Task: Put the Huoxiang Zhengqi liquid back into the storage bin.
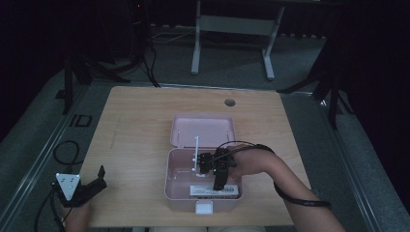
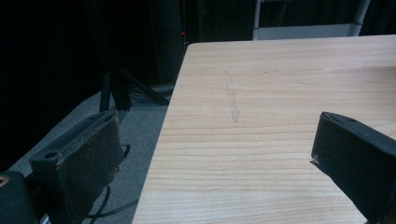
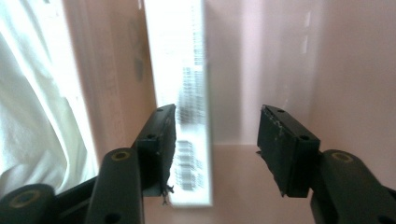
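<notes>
Wooden table (image 1: 140, 125) carries the pink box (image 1: 176, 191), open with its lid (image 1: 203, 129) laid back on the far side; inside, a white labelled packet (image 1: 215, 191) lies along the near wall. Your right gripper (image 1: 218, 181) is down in the box, jaws spread beside that packet and pinching nothing, so you're likely mid-reach: next, straddle it and squeeze. Your left gripper (image 1: 96, 180) rests spread at the near left edge.
</notes>
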`<control>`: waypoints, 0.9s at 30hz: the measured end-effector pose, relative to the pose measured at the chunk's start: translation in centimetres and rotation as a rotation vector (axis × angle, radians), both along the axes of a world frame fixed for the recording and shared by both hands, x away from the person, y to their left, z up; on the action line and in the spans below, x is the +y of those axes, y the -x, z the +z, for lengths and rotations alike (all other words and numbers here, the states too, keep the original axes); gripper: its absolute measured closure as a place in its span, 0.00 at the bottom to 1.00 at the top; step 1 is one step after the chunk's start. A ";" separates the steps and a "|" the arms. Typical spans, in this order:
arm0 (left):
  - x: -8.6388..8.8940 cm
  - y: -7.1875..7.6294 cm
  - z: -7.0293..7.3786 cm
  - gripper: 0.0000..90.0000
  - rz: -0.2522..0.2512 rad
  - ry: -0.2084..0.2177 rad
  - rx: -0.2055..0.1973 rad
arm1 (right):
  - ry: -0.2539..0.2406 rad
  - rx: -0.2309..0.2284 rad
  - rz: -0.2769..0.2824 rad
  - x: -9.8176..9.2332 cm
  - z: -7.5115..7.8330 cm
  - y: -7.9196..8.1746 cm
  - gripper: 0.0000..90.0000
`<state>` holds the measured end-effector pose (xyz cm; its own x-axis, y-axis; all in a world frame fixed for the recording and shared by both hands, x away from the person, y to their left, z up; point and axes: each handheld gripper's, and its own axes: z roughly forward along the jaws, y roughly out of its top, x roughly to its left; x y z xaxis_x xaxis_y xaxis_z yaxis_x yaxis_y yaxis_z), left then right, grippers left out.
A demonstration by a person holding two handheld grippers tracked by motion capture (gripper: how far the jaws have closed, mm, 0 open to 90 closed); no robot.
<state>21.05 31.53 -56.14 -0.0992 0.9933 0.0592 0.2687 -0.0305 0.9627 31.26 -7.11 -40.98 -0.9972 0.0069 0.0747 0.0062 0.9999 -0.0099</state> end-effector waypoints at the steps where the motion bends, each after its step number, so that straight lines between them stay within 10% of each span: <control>1: 0.0 0.0 0.0 0.02 0.001 -0.001 0.000 | -0.012 -0.010 -0.005 -0.2 0.5 -0.1 0.50; 17: 0.0 0.0 0.0 0.02 0.001 -0.002 0.002 | -0.238 -0.072 -0.096 -5.5 5.8 -1.4 0.18; 27: 0.0 0.0 0.0 0.02 0.001 -0.001 0.002 | -0.341 -0.160 -0.184 -10.7 5.3 -3.1 0.15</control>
<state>21.01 31.51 -56.14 -0.0998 0.9932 0.0603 0.2702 -0.0313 0.9623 34.37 -17.78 -35.68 -0.9809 0.1877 -0.0521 0.1596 0.9278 0.3372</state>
